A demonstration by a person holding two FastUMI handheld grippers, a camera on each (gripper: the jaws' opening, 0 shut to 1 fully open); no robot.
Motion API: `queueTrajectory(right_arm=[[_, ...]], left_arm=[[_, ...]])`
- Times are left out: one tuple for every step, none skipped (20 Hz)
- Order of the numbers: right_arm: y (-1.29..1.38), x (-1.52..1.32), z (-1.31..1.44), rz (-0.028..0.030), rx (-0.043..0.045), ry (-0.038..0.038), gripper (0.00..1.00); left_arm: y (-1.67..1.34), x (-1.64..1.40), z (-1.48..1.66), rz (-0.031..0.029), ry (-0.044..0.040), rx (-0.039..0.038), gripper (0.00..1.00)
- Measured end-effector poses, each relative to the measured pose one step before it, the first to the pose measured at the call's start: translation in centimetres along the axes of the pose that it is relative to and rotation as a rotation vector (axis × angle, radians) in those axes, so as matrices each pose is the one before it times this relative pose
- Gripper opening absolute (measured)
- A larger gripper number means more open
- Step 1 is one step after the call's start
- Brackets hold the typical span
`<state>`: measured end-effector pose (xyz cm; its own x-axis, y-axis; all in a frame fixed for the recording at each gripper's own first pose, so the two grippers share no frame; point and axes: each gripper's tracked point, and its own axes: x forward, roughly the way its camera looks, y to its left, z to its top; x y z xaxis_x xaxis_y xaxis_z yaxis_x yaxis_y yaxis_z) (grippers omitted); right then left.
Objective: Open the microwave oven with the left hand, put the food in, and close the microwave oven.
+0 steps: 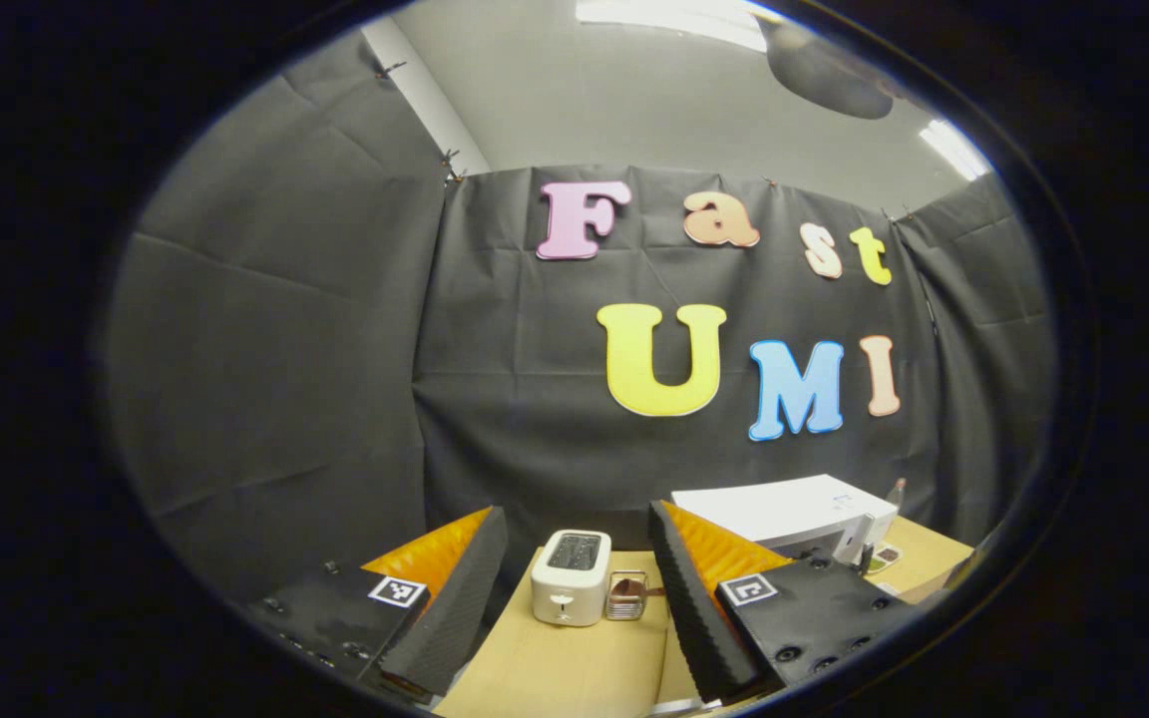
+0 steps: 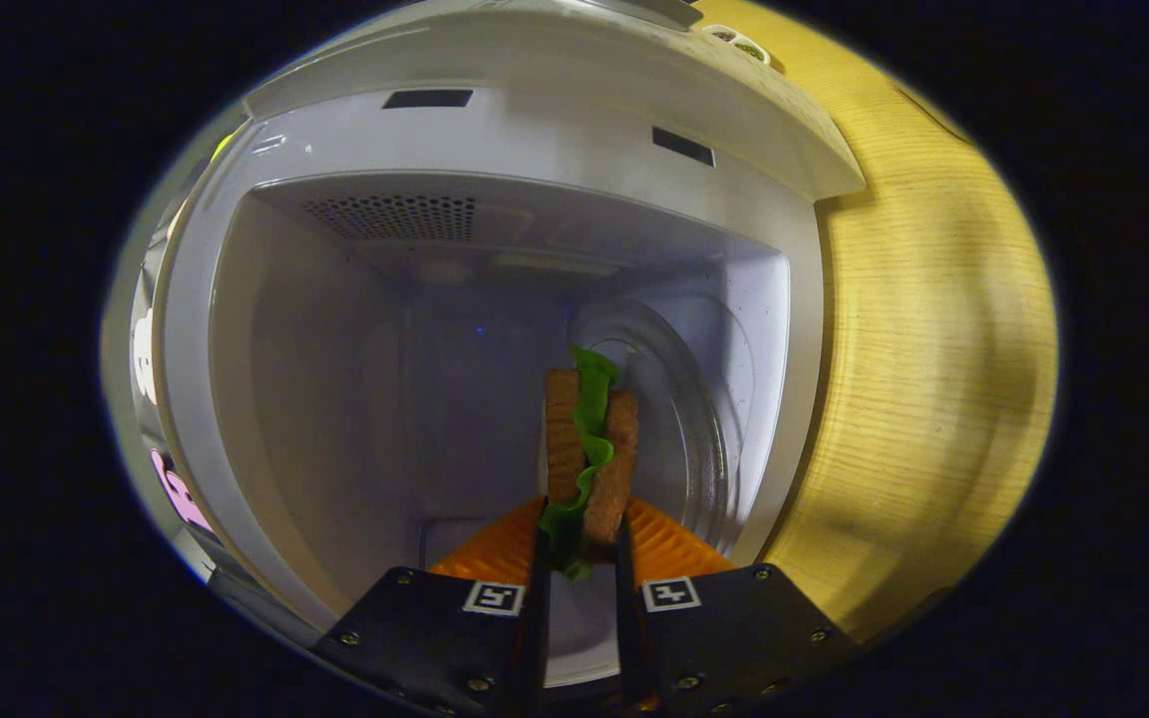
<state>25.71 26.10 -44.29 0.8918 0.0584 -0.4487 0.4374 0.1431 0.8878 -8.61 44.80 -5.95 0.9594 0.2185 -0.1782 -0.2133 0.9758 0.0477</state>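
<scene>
Indoors, wooden table (image 1: 574, 668), toaster (image 1: 571, 576), microwave (image 1: 784, 514)

Left gripper view: the surface (image 1: 574, 668), low in the frame, looks like pale wood-grain laminate with a matt finish. On it stands a toaster (image 1: 571, 576) with a smooth, lightly glossy casing that looks like plastic, and beside it a small rack (image 1: 626, 594) of shiny metal. The microwave oven (image 1: 784, 514), at lower right, has a smooth white top. The left tongs (image 1: 574, 588) carry ribbed pads (image 1: 679, 588) of a matt, foam-like look. Right gripper view: the oven cavity (image 2: 335, 399) is smooth and semi-glossy, with a perforated panel (image 2: 390, 214) at upper left and a clear glass turntable (image 2: 694, 399). The right tongs (image 2: 579, 553) grip food (image 2: 589, 449): rough, coarse slices and crinkled leaf.
</scene>
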Motion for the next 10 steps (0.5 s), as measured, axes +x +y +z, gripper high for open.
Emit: queueTrajectory(right_arm=[[-0.187,0.049,-0.144,-0.01275,0.00005,0.01423,0.34],[-0.319,-0.498,0.130,-0.01388,-0.00473,0.01248,0.34],[-0.180,0.105,-0.137,-0.01450,-0.00670,0.01247,0.47],[-0.607,-0.939,0.252,-0.03116,-0.01625,0.00791,0.40],[-0.647,-0.417,0.186,-0.03373,-0.02572,0.00282,0.47],[-0.237,-0.822,-0.011,-0.00620,-0.02046,0.00969,0.47],[-0.265,-0.467,-0.041,-0.01457,-0.02767,0.00592,0.56],[-0.352,-0.630,-0.067,-0.01348,-0.03667,0.00571,0.58],[-0.168,-0.974,0.032,-0.00750,-0.03245,0.00531,0.59],[0.035,-0.857,0.122,0.00416,-0.03356,0.00245,0.58]], left_arm=[[-0.369,0.145,-0.164,-0.01520,0.00153,-0.00750,0.93],[-0.512,0.275,-0.199,-0.01584,0.00122,-0.00890,0.91],[-0.301,0.261,0.046,-0.01132,-0.00031,-0.00420,0.90],[-0.223,0.400,0.042,-0.00913,-0.00087,-0.00159,0.90],[-0.393,0.332,0.087,-0.01132,-0.00389,-0.00223,0.90],[-0.594,0.355,-0.110,-0.01322,-0.00541,-0.00348,0.90],[-0.489,0.322,0.138,-0.01321,-0.00376,-0.00342,0.90],[-0.630,0.240,-0.040,-0.01533,-0.00291,-0.00400,0.90],[-0.526,0.359,0.077,-0.01632,-0.00278,-0.00157,0.90],[-0.440,0.389,0.004,-0.01031,-0.00299,0.00037,0.90]])
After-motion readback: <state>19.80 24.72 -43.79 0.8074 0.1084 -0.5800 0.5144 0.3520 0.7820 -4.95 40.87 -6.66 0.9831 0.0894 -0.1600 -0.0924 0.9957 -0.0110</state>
